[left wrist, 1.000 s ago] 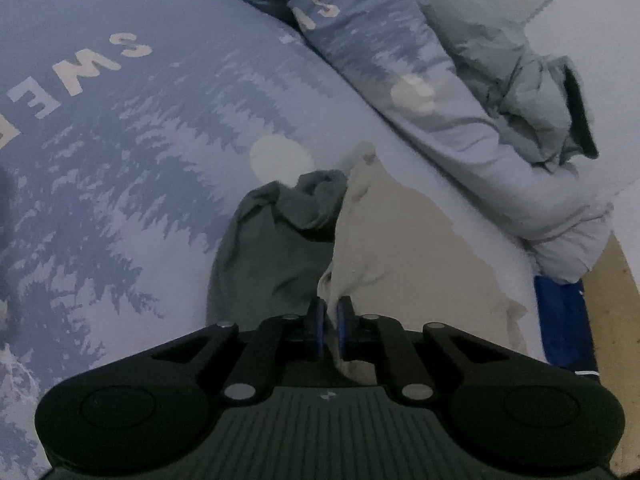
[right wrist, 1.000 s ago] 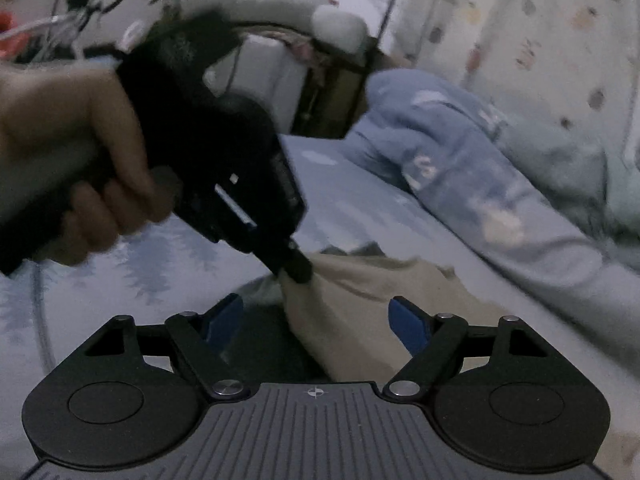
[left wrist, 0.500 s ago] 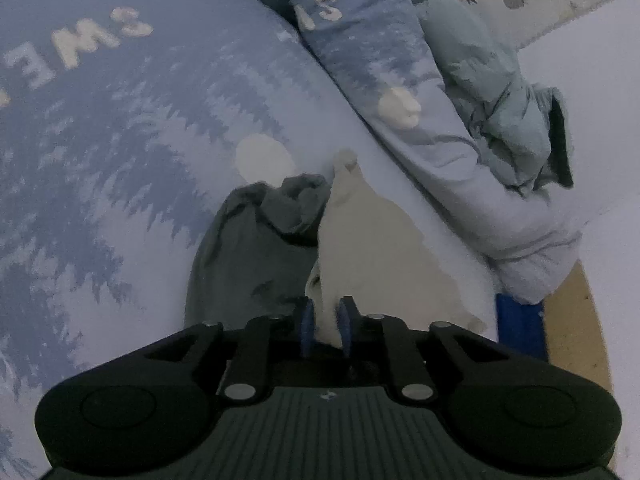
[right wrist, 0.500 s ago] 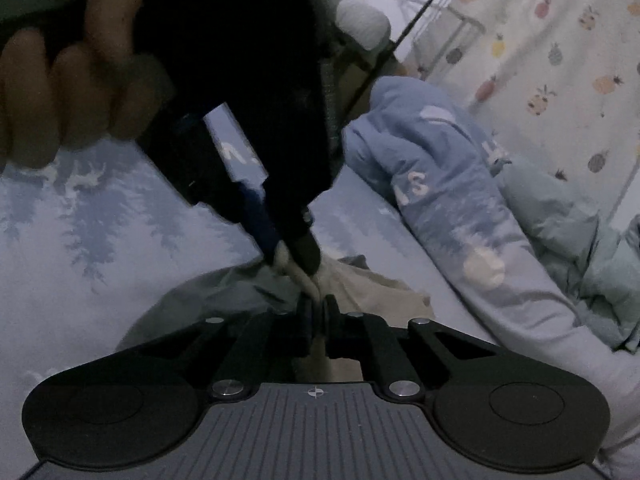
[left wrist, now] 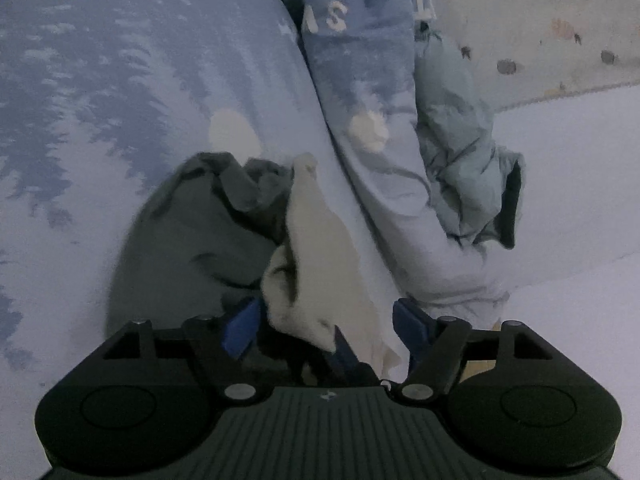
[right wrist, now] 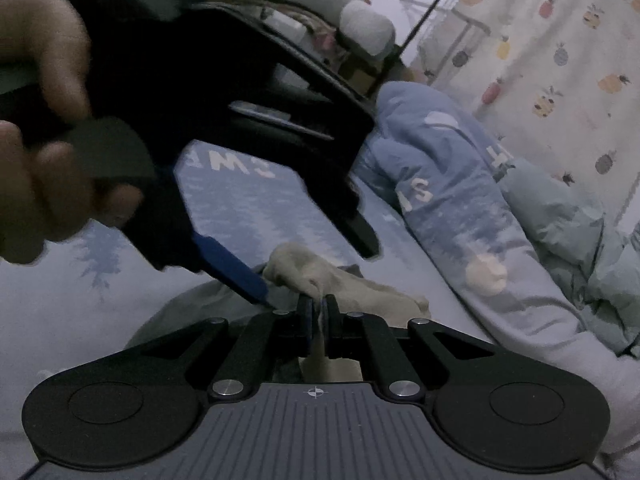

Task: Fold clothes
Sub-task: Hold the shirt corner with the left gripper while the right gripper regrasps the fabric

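We see our left gripper point(left wrist: 326, 330) from its own camera with its two blue-padded fingers spread wide. The cream garment point(left wrist: 320, 248) lies loosely between them, gripped by neither pad. In the right wrist view this same gripper point(right wrist: 316, 264) hangs above the cloth, tilted downward. One blue finger point(right wrist: 232, 270) points at the bunched top of the garment. The person's hand point(right wrist: 44, 128) wraps around its handle at the upper left, fingers curled tight, knuckles toward the camera.

Our right gripper point(right wrist: 319, 316) is closed narrow, and a thin edge of the cream garment point(right wrist: 340, 280) is pinched between its pads. The cloth rises from that pinch into a small crumpled peak just ahead.

The cream garment rests on the bed, partly overlapping a grey-green garment point(left wrist: 188, 248) that lies crumpled to its left, the two touching. Both sit on a blue bedsheet point(left wrist: 100, 100) printed with pale trees, round spots and white letters. To the right, a rolled blue duvet point(left wrist: 360, 92) in the same print runs alongside the clothes. A pale teal quilted piece point(left wrist: 460, 152) is bunched against its far side. A curtain point(right wrist: 560, 60) with a pineapple print hangs behind the bed.
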`<state>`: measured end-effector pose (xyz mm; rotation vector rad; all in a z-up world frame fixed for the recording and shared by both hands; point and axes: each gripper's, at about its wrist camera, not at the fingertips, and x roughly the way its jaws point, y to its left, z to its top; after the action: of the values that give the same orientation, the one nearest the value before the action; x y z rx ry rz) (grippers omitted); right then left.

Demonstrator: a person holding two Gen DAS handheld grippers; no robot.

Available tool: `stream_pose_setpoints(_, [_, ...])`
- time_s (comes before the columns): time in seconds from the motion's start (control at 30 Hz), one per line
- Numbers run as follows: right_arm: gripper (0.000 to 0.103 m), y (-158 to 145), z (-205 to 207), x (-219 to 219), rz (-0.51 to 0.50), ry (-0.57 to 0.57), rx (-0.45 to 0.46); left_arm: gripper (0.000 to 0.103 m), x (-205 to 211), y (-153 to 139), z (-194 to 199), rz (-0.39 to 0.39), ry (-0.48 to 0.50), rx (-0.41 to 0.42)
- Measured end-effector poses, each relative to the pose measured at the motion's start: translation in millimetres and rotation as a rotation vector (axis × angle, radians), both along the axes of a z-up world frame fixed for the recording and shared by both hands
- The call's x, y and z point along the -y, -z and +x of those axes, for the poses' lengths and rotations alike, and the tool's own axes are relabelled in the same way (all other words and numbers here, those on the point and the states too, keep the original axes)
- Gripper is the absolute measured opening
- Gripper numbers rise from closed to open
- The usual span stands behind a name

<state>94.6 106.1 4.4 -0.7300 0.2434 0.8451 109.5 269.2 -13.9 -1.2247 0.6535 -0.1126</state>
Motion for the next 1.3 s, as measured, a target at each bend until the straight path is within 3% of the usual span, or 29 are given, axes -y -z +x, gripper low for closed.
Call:
stream_pose_setpoints(0.13, [0.006, 3, 3, -1, -0.001, -0.011, 0.005, 0.073, 5, 5, 18, -0.001, 0.029, -0.034])
stream_pose_setpoints(0.23, [0.006, 6, 3, -1, -0.008, -0.020, 0.015, 0.046, 5, 6, 23, 0.015, 0.036, -0.038])
stream_pose_setpoints(0.3, [0.006, 8, 2, -1, -0.013, -0.023, 0.024, 0.020, 4, 7, 26, 0.026, 0.040, -0.041])
stream_pose_setpoints(0.33, [0.006, 9, 2, 0, -0.018, -0.026, 0.033, 0.020, 4, 8, 28, 0.031, 0.043, -0.042])
stream_pose_setpoints(0.37, [0.006, 10, 0, 0, -0.026, -0.030, 0.047, 0.012, 4, 8, 30, 0.037, 0.045, -0.044])
stream_pose_setpoints(0.53, [0.008, 15, -7, 2, -0.054, -0.052, 0.106, 0.010, 1, 9, 26, 0.064, 0.021, -0.068])
stream_pose_setpoints(0.57, [0.012, 15, -11, 4, -0.056, -0.060, 0.123, 0.010, 0, 9, 24, 0.069, 0.013, -0.073])
stream_pose_setpoints(0.7, [0.054, 3, -30, 26, -0.012, -0.065, 0.133, 0.010, -2, 6, 20, 0.091, 0.010, -0.079])
stream_pose_setpoints(0.8, [0.060, -21, -36, 74, 0.129, 0.035, -0.026, 0.010, -1, 0, 20, 0.105, 0.020, -0.081])
stream_pose_setpoints(1.0, [0.077, -45, -40, 231, 0.456, 0.428, -0.374, 0.010, 0, -10, 22, 0.149, 0.027, -0.091])
stream_pose_setpoints(1.07, [0.077, -38, -38, 294, 0.610, 0.598, -0.525, 0.010, 1, -12, 23, 0.166, 0.028, -0.096])
stream_pose_setpoints(1.17, [0.077, -13, -40, 386, 0.929, 0.780, -0.759, 0.010, 3, -17, 25, 0.191, 0.029, -0.101])
stream_pose_setpoints(1.3, [0.077, 28, -28, 424, 1.067, 0.847, -0.841, 0.010, 6, -19, 28, 0.209, 0.021, -0.119])
